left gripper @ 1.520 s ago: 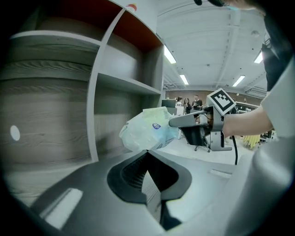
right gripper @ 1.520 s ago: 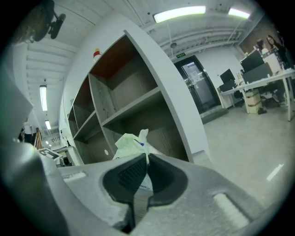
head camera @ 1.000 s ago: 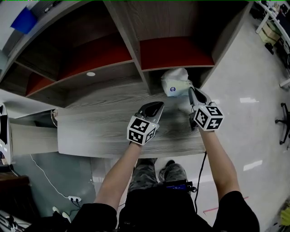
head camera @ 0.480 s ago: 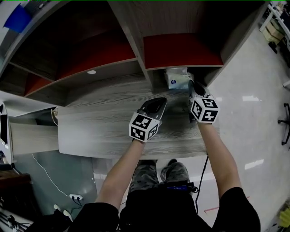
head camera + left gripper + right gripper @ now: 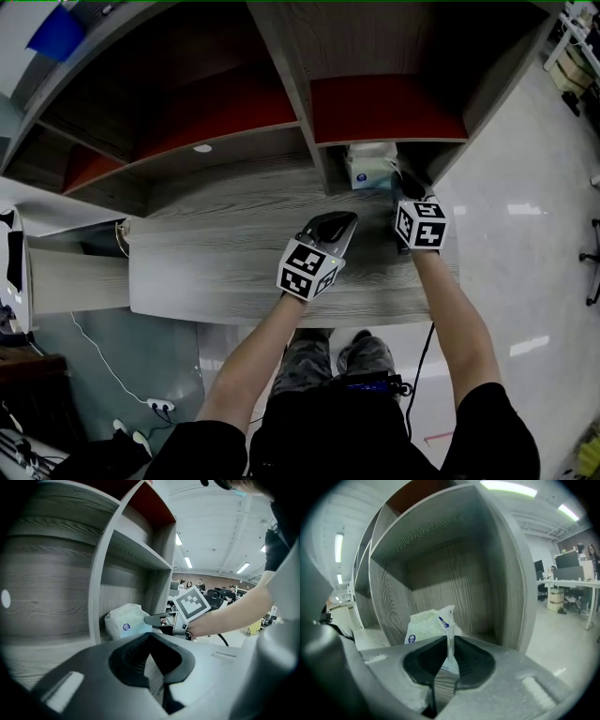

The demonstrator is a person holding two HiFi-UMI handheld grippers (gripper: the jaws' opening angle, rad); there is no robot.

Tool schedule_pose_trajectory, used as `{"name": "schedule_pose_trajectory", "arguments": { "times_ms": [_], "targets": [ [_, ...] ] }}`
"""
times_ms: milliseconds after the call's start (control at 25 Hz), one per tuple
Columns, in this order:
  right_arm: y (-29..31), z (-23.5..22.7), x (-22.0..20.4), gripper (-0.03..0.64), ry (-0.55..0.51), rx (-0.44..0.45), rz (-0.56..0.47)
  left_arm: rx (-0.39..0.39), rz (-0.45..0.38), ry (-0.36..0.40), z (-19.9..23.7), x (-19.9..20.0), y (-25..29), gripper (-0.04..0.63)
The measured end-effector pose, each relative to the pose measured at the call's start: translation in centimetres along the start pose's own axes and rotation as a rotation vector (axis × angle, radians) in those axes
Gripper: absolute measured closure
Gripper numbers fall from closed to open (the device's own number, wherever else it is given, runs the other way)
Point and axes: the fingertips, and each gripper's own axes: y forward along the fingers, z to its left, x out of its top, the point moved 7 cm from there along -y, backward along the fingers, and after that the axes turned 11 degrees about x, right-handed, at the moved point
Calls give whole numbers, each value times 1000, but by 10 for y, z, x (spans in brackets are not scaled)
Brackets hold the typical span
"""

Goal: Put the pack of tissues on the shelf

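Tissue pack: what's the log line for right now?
tissue pack: resting in lower right shelf cubby | right gripper: jaws just opening, wrapper flap between them | left gripper: shut, empty, above desk

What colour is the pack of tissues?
The pack of tissues is white with blue print, clearest in the left gripper view.

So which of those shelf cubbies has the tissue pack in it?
The bottom right compartment, directly under the right-hand red panel, holds the pack of tissues; no other compartment shows one.
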Motion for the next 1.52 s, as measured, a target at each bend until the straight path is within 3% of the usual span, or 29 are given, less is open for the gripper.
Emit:
{"name": "schedule_pose_trajectory", "arguments": {
  "times_ms": [480, 880, 1320, 1520],
  "targets": [
    [-11, 4, 8, 472, 9, 57, 67, 20, 7, -13, -1, 13, -22, 595],
    [-57, 25, 29, 466, -25, 111, 89, 40, -14, -57, -7, 39, -44, 595],
    [-132, 67, 66, 572, -107, 136, 60, 46, -61, -79, -28, 70, -80, 595],
    [-164, 87, 65, 612, -75, 143, 31, -8, -82, -90, -51, 71, -95, 595]
  ]
}}
